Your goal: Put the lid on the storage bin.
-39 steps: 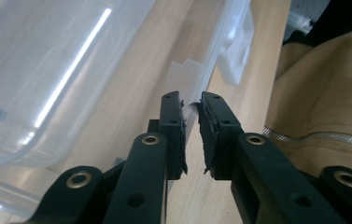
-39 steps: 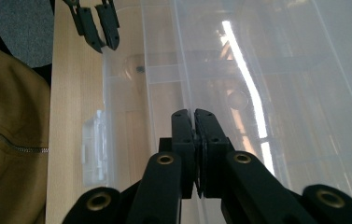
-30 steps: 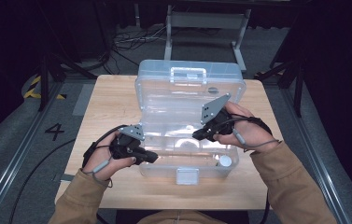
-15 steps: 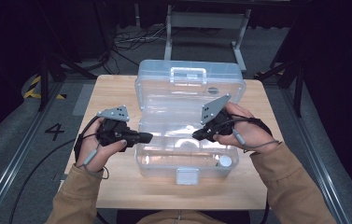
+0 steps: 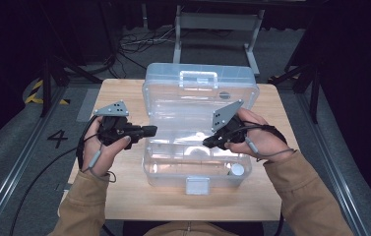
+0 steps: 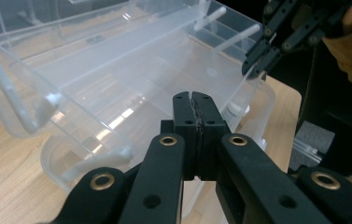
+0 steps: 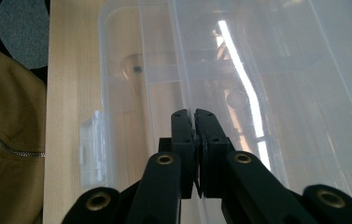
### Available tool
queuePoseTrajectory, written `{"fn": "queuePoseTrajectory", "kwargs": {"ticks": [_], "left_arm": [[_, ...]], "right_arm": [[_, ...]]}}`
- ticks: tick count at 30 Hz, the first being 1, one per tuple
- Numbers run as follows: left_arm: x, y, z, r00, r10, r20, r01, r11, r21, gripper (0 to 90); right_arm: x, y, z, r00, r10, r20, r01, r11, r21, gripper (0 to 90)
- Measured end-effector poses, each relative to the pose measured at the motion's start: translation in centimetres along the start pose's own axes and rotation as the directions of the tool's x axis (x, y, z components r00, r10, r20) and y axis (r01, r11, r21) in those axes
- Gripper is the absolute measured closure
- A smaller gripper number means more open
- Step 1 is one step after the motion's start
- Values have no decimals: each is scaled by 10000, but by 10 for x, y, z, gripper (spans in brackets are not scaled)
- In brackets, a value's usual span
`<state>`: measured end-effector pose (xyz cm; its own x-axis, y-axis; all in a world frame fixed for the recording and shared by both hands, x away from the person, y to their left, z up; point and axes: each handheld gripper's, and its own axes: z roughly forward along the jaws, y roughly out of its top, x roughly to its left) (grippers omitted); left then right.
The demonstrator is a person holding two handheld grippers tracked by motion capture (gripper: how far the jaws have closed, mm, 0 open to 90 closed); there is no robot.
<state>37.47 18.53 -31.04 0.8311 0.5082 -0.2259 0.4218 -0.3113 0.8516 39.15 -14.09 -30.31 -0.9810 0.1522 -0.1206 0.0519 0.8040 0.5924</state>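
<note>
Pale wooden table (image 5: 124, 196) carries an open clear plastic box (image 5: 198, 105); left gripper (image 5: 149, 130) jaws pressed together empty, right gripper (image 5: 207, 143) clamps its inner tray edge (image 7: 183, 93).

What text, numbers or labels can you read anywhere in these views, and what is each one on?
"4": a dark numeral on the grey floor, left of the wooden table.
Clear plastic box: no readable print; the round dark mark on its lid is too small to read.
Left gripper and right gripper: no lettering on the black jaws.
</note>
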Motion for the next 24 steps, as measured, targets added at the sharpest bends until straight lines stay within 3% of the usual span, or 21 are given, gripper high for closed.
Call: {"fn": "queuePoseTrajectory", "kwargs": {"ticks": [4, 7, 13, 24], "left_arm": [[2, 1, 0, 9998, -71, -205, 69, 9999, -125, 897], [4, 3, 0, 9982, -122, -592, 108, 9997, -234, 897], [5, 5, 1, 9962, -206, -842, 174, 9991, -390, 897], [5, 6, -1, 9879, -317, -1517, 224, 9978, -629, 897]], "right_arm": [[1, 0, 0, 10000, -10, 55, 10, 10000, 2, 879], [2, -1, 0, 10000, -9, 69, 9, 10000, 0, 880], [3, -1, 0, 9999, -47, 94, 47, 10000, -23, 879], [6, -3, 1, 9999, -86, 126, 87, 9999, -74, 877]]}}
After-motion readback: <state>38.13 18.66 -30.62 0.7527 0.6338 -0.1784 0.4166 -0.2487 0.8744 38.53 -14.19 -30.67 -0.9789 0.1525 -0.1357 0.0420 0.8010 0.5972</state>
